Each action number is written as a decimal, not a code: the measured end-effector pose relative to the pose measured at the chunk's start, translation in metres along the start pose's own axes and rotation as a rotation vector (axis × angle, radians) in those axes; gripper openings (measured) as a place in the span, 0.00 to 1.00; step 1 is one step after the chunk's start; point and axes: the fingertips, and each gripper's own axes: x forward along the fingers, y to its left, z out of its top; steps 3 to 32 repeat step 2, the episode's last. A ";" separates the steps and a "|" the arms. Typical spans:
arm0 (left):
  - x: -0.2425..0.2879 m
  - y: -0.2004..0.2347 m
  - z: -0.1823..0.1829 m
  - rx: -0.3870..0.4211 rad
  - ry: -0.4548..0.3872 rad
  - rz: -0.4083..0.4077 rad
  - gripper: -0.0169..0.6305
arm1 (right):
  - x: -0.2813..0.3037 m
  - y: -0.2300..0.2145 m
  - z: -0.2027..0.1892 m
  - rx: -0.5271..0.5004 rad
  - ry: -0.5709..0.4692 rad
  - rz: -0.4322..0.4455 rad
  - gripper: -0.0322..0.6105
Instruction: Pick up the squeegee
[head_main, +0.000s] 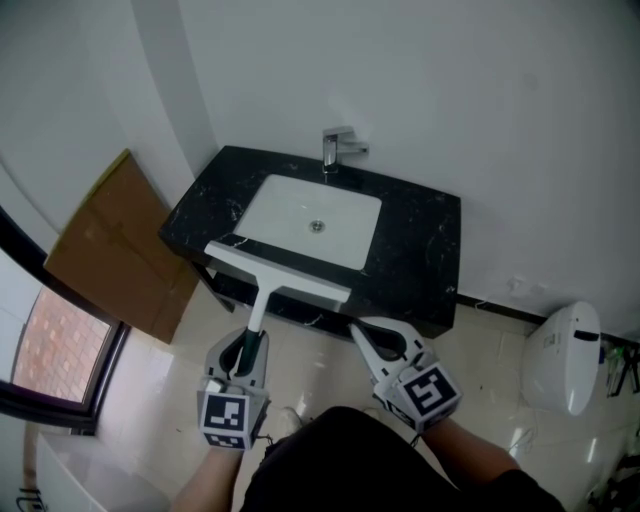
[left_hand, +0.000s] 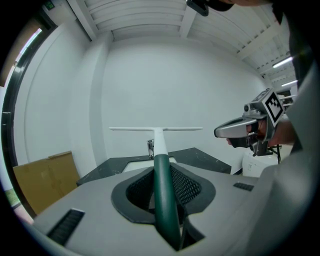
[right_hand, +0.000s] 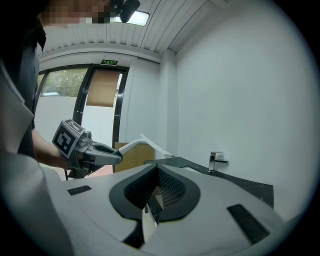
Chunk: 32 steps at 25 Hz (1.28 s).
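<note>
The squeegee has a dark green handle and a long white blade head. My left gripper is shut on the green handle, low on the shaft. The blade stands crosswise ahead of it, in the air in front of the sink counter. My right gripper hovers to the right of the squeegee and apart from it. Its jaws are shut with nothing between them, as the right gripper view shows. The right gripper view also catches the left gripper with the squeegee rising from it.
A black stone counter holds a white sink and a chrome tap against the white wall. A brown cardboard sheet leans at the left. A white toilet stands at the right. A dark-framed glass door is at the lower left.
</note>
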 end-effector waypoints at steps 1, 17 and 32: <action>0.000 0.000 0.000 0.001 0.000 -0.001 0.18 | 0.000 0.000 0.000 0.000 0.000 0.000 0.06; 0.001 0.000 0.000 -0.001 0.000 -0.001 0.18 | 0.001 0.000 0.000 -0.001 0.000 0.000 0.06; 0.001 0.000 0.000 -0.001 0.000 -0.001 0.18 | 0.001 0.000 0.000 -0.001 0.000 0.000 0.06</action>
